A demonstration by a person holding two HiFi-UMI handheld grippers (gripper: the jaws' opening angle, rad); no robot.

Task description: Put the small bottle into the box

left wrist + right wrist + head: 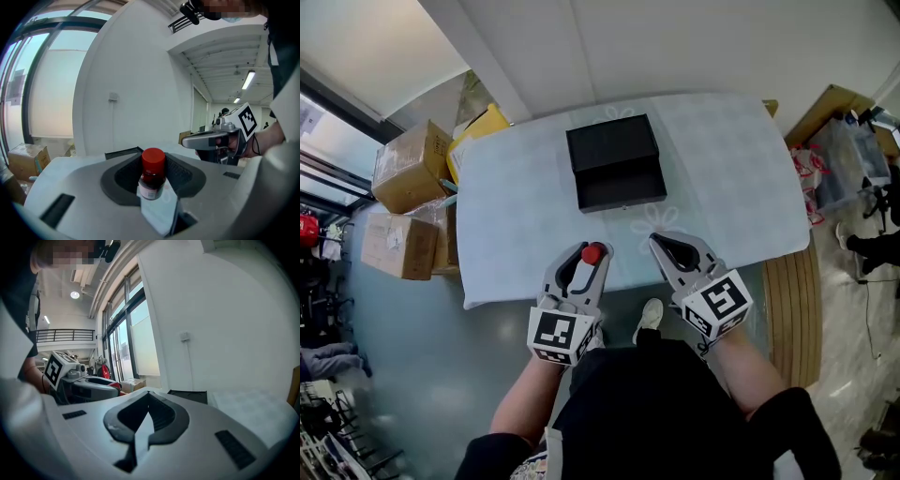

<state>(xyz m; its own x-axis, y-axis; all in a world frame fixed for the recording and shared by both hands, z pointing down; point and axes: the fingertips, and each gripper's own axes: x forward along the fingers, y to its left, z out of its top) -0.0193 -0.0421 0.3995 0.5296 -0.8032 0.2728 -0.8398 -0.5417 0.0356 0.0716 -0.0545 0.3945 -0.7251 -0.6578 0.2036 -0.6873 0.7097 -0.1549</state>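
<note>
My left gripper is shut on a small bottle with a red cap, held over the near edge of the table. In the left gripper view the small bottle stands upright between the jaws, red cap on top and a label round its dark body. A black box lies open in the middle of the table, its lid hinged up at the far side. My right gripper is shut and holds nothing, to the right of the left one; the right gripper shows its jaws closed together.
The table has a pale patterned cloth. Cardboard boxes are stacked on the floor at the left. A wooden bench and bags stand at the right. The person's shoe is below the table's near edge.
</note>
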